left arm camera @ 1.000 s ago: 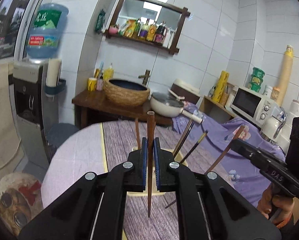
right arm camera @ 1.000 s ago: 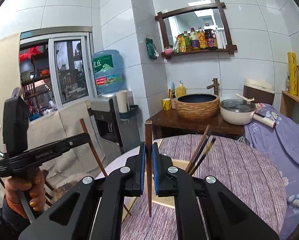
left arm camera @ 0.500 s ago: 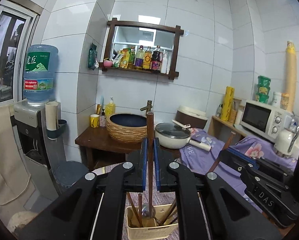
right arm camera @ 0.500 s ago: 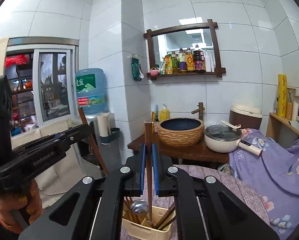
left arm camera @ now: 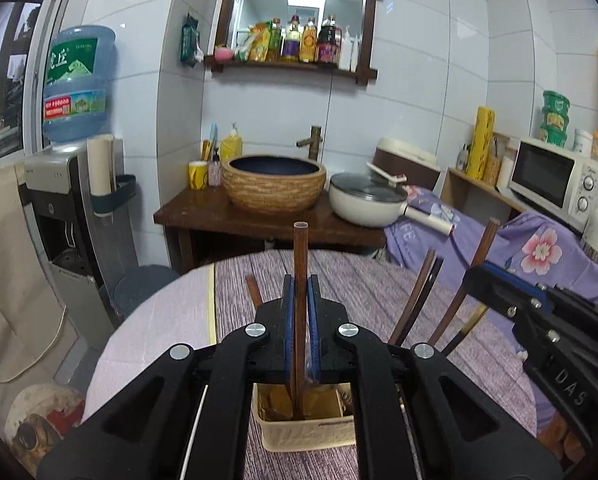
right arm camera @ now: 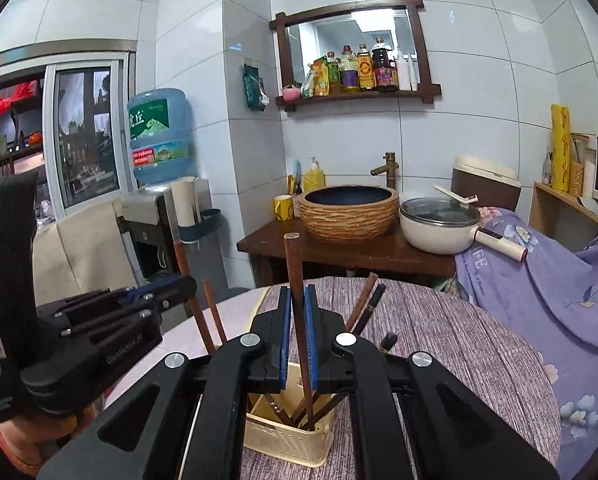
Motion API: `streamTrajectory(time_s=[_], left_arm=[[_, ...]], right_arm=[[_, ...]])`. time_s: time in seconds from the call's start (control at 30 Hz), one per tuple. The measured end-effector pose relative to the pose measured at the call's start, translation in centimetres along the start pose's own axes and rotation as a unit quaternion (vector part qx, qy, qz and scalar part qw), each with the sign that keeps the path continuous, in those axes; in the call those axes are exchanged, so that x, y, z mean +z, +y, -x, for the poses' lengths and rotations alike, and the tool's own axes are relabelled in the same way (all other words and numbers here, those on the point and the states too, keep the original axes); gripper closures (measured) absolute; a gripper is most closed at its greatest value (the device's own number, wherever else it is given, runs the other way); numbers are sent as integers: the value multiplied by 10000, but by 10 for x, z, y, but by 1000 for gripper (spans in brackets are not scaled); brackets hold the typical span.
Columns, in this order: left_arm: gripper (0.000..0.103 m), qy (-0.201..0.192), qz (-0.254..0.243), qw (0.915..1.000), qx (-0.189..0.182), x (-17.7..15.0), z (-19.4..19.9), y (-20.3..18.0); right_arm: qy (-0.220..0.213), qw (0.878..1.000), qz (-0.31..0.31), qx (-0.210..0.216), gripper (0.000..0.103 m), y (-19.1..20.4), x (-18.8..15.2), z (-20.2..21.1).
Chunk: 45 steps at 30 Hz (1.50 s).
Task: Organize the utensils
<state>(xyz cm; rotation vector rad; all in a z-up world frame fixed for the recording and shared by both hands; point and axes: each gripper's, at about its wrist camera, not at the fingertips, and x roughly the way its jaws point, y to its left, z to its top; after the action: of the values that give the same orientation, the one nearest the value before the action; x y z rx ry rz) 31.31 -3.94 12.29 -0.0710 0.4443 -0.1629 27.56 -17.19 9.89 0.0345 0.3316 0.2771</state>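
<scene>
A cream utensil holder (left arm camera: 299, 428) stands on the round table and also shows in the right wrist view (right arm camera: 287, 436); several brown chopsticks lean in it. My left gripper (left arm camera: 300, 332) is shut on a brown chopstick (left arm camera: 299, 264), held upright with its lower end inside the holder. My right gripper (right arm camera: 297, 336) is shut on another brown chopstick (right arm camera: 293, 268), its lower end also down in the holder. Each gripper shows in the other's view, the right gripper (left arm camera: 539, 320) at the right and the left gripper (right arm camera: 99, 328) at the left.
The table has a purple striped cloth (right arm camera: 439, 332). Behind it a dark wooden stand (left arm camera: 259, 216) carries a woven basin (left arm camera: 273, 184) and a cream pan (left arm camera: 363, 200). A water dispenser (left arm camera: 59, 208) stands at left, a microwave (left arm camera: 555, 180) at right.
Both grippers have come down over the holder with their chopsticks. The lower ends of the chopsticks now sit inside the holder.
</scene>
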Motion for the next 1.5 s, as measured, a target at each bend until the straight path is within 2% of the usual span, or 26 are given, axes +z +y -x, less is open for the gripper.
streamTrajectory(time_s=[0.17, 0.33, 0.4, 0.47, 0.5, 0.53, 0.57, 0.6, 0.63, 0.67, 0.7, 0.73, 0.87, 1.0, 1.2, 1.3, 1.5], left_arm=[[96, 244, -35, 9997, 40, -23, -20, -1], [96, 230, -22, 9997, -11, -33, -21, 0], [96, 199, -92, 9998, -16, -36, -17, -1], [92, 128, -92, 9999, -17, -38, -8, 1], [87, 87, -75, 9999, -30, -40, -3, 3], [64, -14, -30, 10000, -26, -43, 7, 6], [30, -145, 5, 9999, 4, -47, 18, 9], [18, -407, 32, 9991, 67, -53, 33, 13], [12, -636, 15, 9979, 138, -57, 46, 15], [11, -826, -55, 9963, 233, -63, 58, 17], [9, -937, -171, 9949, 324, -69, 69, 17], [6, -1034, -321, 9931, 446, -78, 82, 18], [6, -1190, -504, 9899, 583, -114, 116, 24], [6, -1029, -206, 9927, 592, -156, 136, 34], [6, -786, -89, 9955, 524, -219, 159, 37], [6, -683, -141, 9966, 447, -243, 173, 35], [6, -1055, -250, 9931, 438, -261, 216, 27]], right_arm=[[297, 9992, -274, 60, 96, -9, -14, -18], [341, 9989, -318, 58, 94, -12, -25, -20], [283, 9992, -270, 40, 85, -11, -27, -16], [80, 9998, -190, -44, 63, -9, -27, -5], [-37, 9998, -164, -71, 58, -9, -28, 1], [-168, 9997, -129, -109, 48, -8, -29, 10], [-313, 9994, -64, -163, 36, -7, -31, 20], [-457, 9987, 14, -218, 29, -6, -35, 32], [-537, 9982, 62, -254, 17, -5, -37, 38], [-637, 9974, 132, -299, 8, -4, -44, 51], [-687, 9969, 184, -321, 6, -2, -51, 59], [-710, 9967, 214, -334, 6, 0, -56, 65], [-620, 9972, 318, -270, 6, 10, -96, 92], [-549, 9976, 153, -390, 6, 13, -140, 112], [-425, 9948, 269, -890, 6, 26, -203, 141], [-569, 9934, 383, -918, 6, 36, -221, 164], [-900, 9931, 429, -623, 6, 54, -227, 204]])
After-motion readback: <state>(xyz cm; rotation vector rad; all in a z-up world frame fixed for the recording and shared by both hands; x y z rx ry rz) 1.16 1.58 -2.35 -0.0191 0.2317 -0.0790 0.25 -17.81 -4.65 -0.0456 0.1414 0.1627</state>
